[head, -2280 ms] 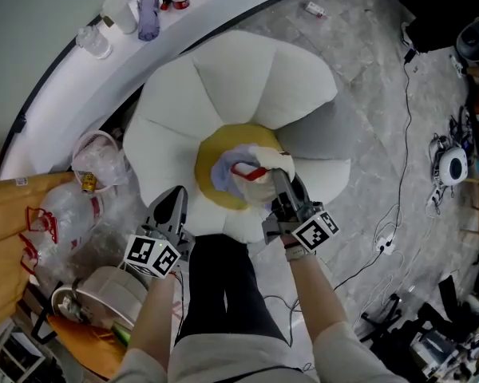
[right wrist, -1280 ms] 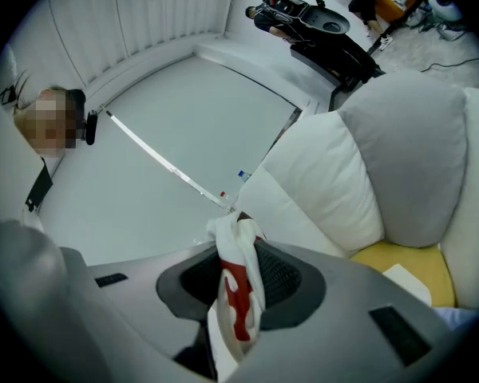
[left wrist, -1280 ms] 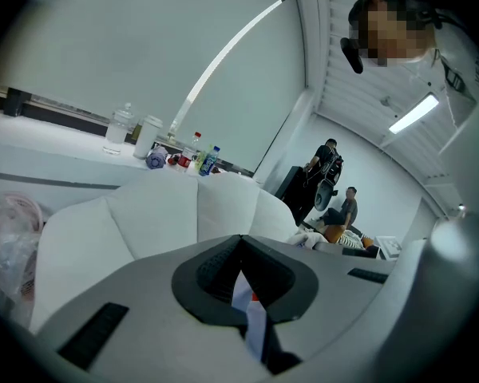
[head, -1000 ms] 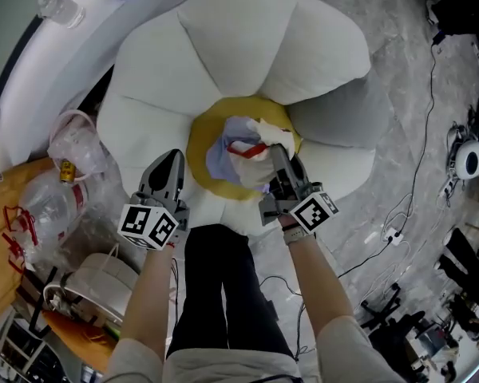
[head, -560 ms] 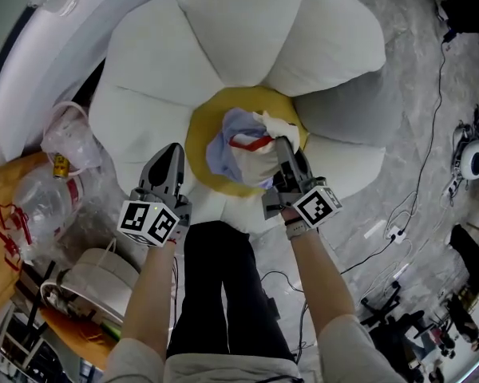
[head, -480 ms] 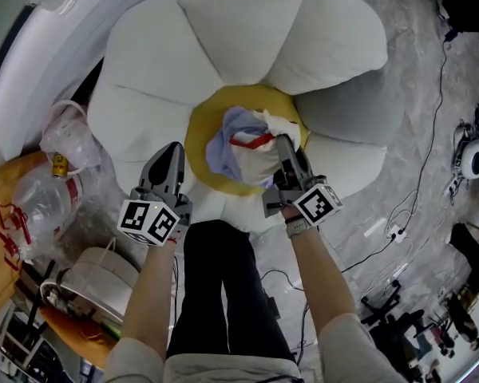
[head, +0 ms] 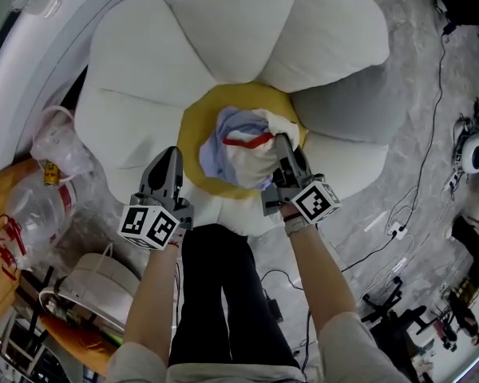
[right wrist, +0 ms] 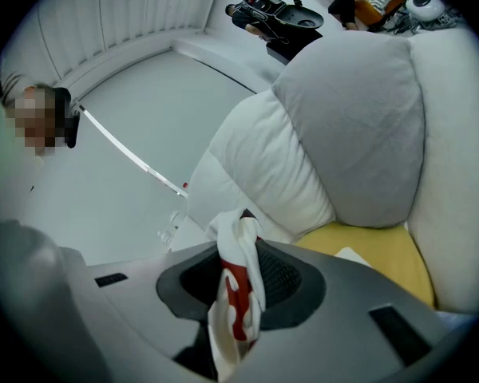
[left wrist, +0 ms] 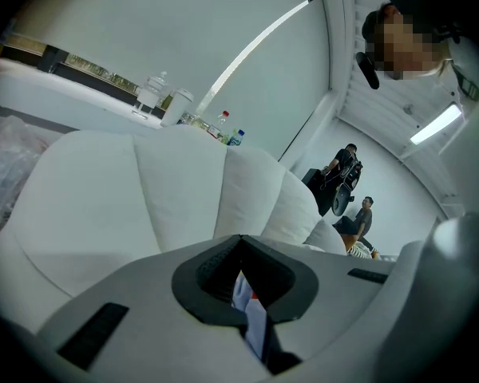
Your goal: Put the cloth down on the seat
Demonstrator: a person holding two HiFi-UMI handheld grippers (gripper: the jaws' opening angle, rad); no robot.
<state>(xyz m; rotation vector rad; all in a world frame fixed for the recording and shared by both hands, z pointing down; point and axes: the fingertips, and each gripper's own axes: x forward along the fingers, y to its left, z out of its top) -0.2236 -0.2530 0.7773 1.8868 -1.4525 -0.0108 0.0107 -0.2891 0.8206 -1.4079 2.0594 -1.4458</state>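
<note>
White and pale-blue cloth (head: pixel 243 146) with a red stripe was bunched over the yellow seat (head: pixel 193 134) at the centre of a white petal-shaped chair (head: pixel 223 22). The right gripper (head: pixel 282 144) pinched the cloth's edge between narrow jaws. The left gripper (head: pixel 172 154), jaws together and empty, hovered just beside the seat.

Grippers: two, left gripper (head: pixel 171 155) and right gripper (head: pixel 281 144). Cloth (head: pixel 243 154): one. Seat (head: pixel 223 38): one, with one yellow centre (head: pixel 191 130), one grey petal (head: pixel 343 106), white petals (head: pixel 136 70) perhaps six, nearest ones partly hidden. Distant people (left wrist: pixel 366 214): two.
</note>
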